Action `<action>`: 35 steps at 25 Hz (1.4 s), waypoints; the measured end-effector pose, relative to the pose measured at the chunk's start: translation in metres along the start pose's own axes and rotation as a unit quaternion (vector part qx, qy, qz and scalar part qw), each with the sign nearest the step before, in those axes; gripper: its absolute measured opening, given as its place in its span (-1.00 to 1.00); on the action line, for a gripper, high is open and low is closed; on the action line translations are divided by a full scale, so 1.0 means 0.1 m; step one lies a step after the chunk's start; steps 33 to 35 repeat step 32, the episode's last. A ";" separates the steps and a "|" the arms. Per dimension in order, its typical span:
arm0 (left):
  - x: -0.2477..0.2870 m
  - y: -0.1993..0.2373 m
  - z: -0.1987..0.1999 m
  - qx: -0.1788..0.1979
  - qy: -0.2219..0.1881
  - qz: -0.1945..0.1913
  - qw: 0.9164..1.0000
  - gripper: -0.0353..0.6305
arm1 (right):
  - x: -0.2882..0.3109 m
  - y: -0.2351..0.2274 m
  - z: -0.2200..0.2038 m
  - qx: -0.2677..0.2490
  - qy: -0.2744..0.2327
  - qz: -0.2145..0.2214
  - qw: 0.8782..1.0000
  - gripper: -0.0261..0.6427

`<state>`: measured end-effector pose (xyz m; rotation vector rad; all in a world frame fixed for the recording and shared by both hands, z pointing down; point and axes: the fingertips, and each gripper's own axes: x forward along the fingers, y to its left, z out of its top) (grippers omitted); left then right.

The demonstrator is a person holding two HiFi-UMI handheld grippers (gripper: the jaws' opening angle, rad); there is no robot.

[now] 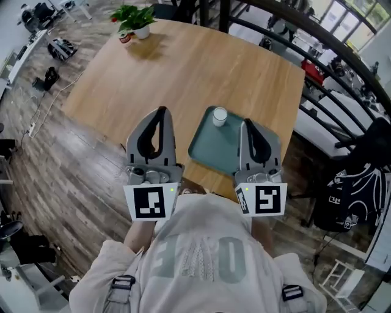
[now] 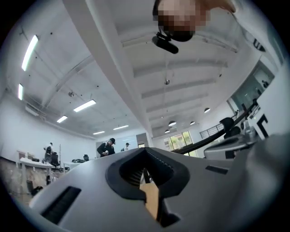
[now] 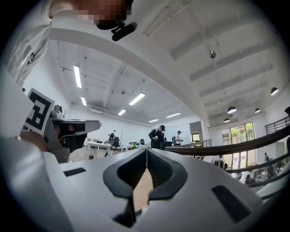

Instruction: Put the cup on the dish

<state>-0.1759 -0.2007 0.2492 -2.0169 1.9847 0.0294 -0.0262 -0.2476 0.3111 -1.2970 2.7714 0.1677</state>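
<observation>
Pointing away from the person, the left gripper (image 1: 162,111) and right gripper (image 1: 246,122) each have jaws pressed together with nothing between them. Each carries a black-and-white square marker (image 1: 150,202), a pattern rather than words. Large pale letters run across the person's shirt (image 1: 201,257), too foreshortened to read. A black bag (image 1: 357,183) right of the right gripper bears white print too small to read. The cup (image 1: 219,116) stands upright on the green dish (image 1: 208,150), just left of the right gripper's tip. That gripper hides the dish's right edge. A plant (image 1: 135,18) sits far ahead on the table (image 1: 183,67).
</observation>
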 end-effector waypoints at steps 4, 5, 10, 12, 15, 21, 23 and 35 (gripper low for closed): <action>-0.22 0.19 -0.23 -0.025 0.048 0.035 0.998 -0.87 | 0.08 0.31 0.03 -0.016 -0.001 0.048 0.999 -0.86; -0.26 0.22 -0.25 -0.032 0.053 0.045 0.997 -0.87 | 0.08 0.37 0.02 -0.020 0.002 0.059 0.998 -0.86; -0.40 0.28 -0.18 -0.079 0.022 0.039 0.996 -0.87 | 0.07 0.58 -0.02 -0.044 0.016 0.081 0.996 -0.87; -0.42 0.29 -0.17 -0.075 0.019 0.039 0.996 -0.87 | 0.06 0.60 -0.02 -0.042 0.016 0.083 0.996 -0.87; -0.45 0.28 -0.18 -0.080 0.021 0.042 0.996 -0.87 | 0.03 0.60 -0.04 -0.042 0.017 0.083 0.995 -0.87; -0.41 0.26 -0.23 -0.077 0.035 0.048 0.995 -0.87 | 0.01 0.56 -0.07 -0.046 0.022 0.082 0.995 -0.87; -0.41 0.23 -0.24 -0.073 0.039 0.047 0.995 -0.87 | 0.00 0.55 -0.08 -0.044 0.022 0.081 0.996 -0.87; -0.37 0.15 -0.25 -0.072 0.051 0.050 0.995 -0.87 | 0.01 0.51 -0.08 -0.022 0.023 0.079 0.996 -0.87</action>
